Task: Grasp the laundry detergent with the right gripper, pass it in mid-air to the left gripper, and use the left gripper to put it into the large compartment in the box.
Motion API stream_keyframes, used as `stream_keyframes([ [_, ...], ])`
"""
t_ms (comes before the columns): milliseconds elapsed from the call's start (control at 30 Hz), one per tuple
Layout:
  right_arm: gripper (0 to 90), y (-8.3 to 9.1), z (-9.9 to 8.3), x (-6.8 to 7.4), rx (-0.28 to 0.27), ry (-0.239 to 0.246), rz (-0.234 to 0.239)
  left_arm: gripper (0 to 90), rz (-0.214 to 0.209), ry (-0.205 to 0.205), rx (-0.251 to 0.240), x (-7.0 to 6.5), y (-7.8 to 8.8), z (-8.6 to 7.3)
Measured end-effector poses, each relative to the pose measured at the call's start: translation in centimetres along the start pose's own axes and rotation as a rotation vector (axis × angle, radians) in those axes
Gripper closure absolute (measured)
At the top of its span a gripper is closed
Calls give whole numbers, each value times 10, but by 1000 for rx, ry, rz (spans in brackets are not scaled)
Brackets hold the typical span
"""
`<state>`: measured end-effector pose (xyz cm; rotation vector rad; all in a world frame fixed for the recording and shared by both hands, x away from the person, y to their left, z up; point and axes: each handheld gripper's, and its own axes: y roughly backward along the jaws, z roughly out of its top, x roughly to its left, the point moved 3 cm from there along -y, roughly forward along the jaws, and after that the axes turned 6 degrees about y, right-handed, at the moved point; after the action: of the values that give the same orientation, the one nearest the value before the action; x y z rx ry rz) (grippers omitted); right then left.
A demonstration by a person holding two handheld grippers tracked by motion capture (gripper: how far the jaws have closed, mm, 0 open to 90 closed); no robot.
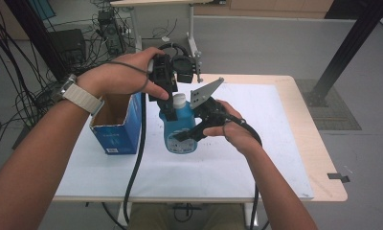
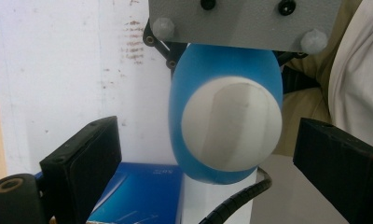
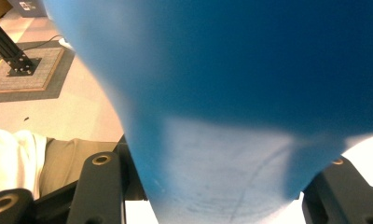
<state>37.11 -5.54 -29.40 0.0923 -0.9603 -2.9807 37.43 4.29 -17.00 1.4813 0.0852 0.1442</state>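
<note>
Pale wood edges the worktop (image 1: pixel 319 143), and a white sheet (image 1: pixel 256 158) covers most of its surface. On the sheet's left part stands an open blue carton (image 1: pixel 114 136), its top flaps up and its inside brown.

Just right of the carton, a blue bottle (image 1: pixel 180 136) with a white cap (image 1: pixel 179 99) sits upright between the two hands; whether its base rests on the sheet or hangs just above it cannot be told. A round label shows on its front.

From the right, the right gripper (image 1: pixel 187 135) comes in tilted, its grey plate up, and its jaws are clenched on the bottle's body. In the right gripper view the blue wall and a pale label patch press close between the two black jaws.

From above and the left, the left gripper (image 1: pixel 169 103) points down at the cap. In the left gripper view its jaws stand spread, one on each side of the cap (image 2: pixel 231 123), with a clear gap to each, so they grip nothing. A cable (image 1: pixel 134 163) trails from it past the carton, off the worktop's near edge.
</note>
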Motion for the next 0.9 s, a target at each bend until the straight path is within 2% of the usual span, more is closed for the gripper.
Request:
stream_keyframes([
  [900,441,0,2,2,4,6,1,80,7,-1,1,-1,-1,-2],
])
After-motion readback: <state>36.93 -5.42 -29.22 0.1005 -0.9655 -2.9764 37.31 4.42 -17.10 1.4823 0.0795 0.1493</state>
